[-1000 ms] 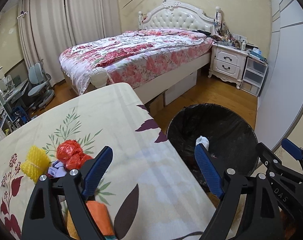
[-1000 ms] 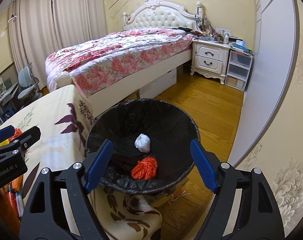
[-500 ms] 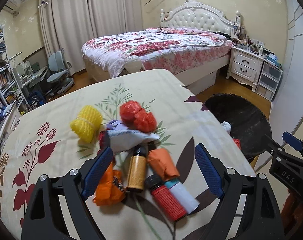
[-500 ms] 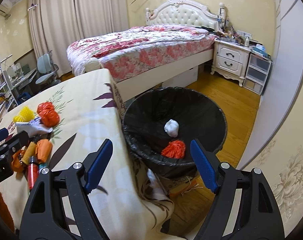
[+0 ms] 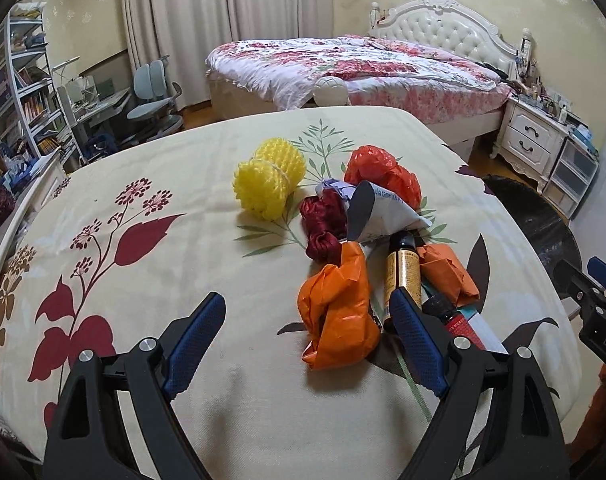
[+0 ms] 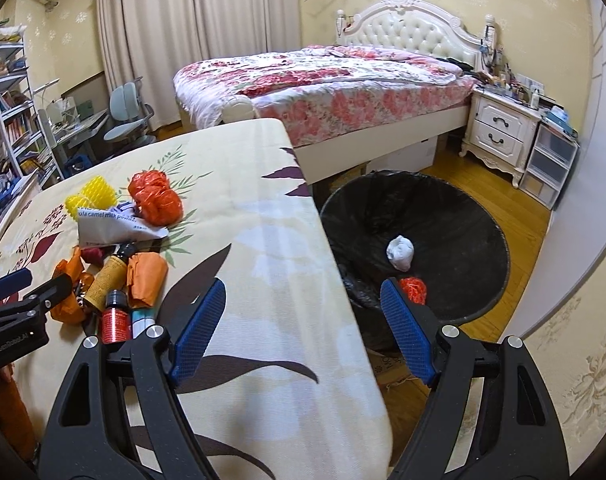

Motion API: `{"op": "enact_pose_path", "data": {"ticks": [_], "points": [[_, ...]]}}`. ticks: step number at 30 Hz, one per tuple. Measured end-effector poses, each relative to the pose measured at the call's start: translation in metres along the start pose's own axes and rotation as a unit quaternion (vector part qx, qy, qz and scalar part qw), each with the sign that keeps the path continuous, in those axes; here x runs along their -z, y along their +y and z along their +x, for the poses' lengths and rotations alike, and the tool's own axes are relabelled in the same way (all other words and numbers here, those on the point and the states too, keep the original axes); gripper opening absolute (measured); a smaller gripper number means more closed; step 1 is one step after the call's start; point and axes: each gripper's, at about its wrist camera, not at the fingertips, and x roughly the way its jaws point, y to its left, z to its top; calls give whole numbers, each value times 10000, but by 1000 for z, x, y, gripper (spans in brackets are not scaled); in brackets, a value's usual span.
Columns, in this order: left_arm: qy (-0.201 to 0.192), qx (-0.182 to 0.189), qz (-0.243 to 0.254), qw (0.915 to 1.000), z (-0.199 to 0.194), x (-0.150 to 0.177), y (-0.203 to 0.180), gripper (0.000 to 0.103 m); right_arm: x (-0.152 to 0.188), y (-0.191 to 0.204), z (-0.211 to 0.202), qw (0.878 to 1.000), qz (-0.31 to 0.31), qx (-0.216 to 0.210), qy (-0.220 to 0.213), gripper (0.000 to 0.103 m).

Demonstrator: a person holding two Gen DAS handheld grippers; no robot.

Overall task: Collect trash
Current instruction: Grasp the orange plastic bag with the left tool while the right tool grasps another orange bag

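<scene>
The left tongs (image 5: pixel 309 342) are hanging wide open over the worktop (image 5: pixel 175 264), holding nothing. On the worktop a yellow foam net (image 5: pixel 269 186) is lying on the left, with dark red yarn (image 5: pixel 323 220), an orange bag (image 5: pixel 339 304), a gold bottle (image 5: pixel 402 270) and a red bag (image 5: pixel 383 174) sitting close together to its right. The right tongs (image 6: pixel 303 322) are also gaping wide and empty above the worktop's edge. Just beside that edge a black bin (image 6: pixel 463 216) is standing on the floor, holding a white paper ball (image 6: pixel 400 253) and an orange net (image 6: pixel 414 289).
</scene>
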Motion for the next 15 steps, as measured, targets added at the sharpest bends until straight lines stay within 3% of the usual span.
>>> {"op": "enact_pose_path", "data": {"ticks": [3,10,15], "points": [[37,103,-2,9999,4,2,1,79,1,6,2,10000,-56,-39,25,78],[202,599,-28,9980,12,6,2,41,0,18,5,9997,-162,-139,79,78],[133,597,-43,9981,5,10,6,41,-1,33,7,9991,-278,-288,109,77]]}}
